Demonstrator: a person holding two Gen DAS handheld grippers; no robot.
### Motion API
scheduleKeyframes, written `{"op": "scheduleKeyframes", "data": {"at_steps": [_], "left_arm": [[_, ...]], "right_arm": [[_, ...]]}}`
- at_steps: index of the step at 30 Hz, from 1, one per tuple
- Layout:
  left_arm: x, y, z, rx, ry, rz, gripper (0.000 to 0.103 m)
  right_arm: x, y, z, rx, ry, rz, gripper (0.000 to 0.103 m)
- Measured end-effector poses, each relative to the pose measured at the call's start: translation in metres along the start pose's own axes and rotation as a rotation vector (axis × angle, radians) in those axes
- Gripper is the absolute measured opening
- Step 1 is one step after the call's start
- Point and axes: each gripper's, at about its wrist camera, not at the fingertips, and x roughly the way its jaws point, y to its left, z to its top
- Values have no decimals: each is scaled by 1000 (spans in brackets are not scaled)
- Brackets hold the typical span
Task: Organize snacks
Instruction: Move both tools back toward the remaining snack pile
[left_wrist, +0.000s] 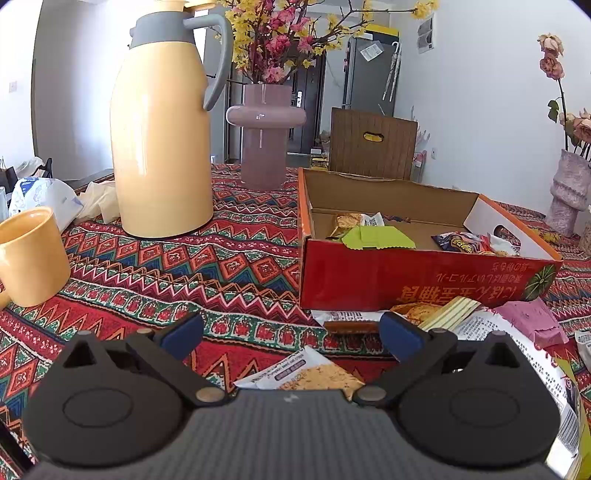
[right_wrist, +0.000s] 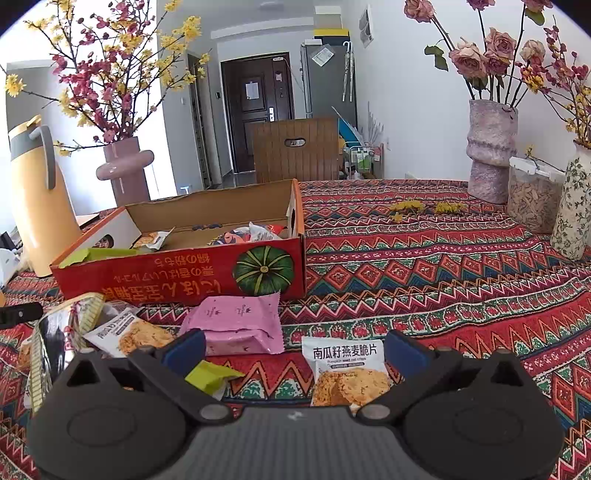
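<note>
Read 南瓜籽燕麦脆片 in dark characters across the top of a white crisp packet lying on the patterned surface near the right tongs; beneath it ran a smaller English line, seemingly "Pumpkin seed oat crisps", only partly sharp. Found the same English line, blurred, on a like packet in the left wrist view. Saw large yellow characters printed upside down along the near wall of the red cardboard box, beside a pumpkin picture; too inverted and soft to read surely. Noted fine print on other wrappers, illegible.
</note>
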Motion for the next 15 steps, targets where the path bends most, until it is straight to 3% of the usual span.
{"op": "scheduleKeyframes", "data": {"at_steps": [15], "left_arm": [[-1,6,-1,-36,-3,-13,103]], "right_arm": [[0,-21,-15,33,60,-119,99]]}}
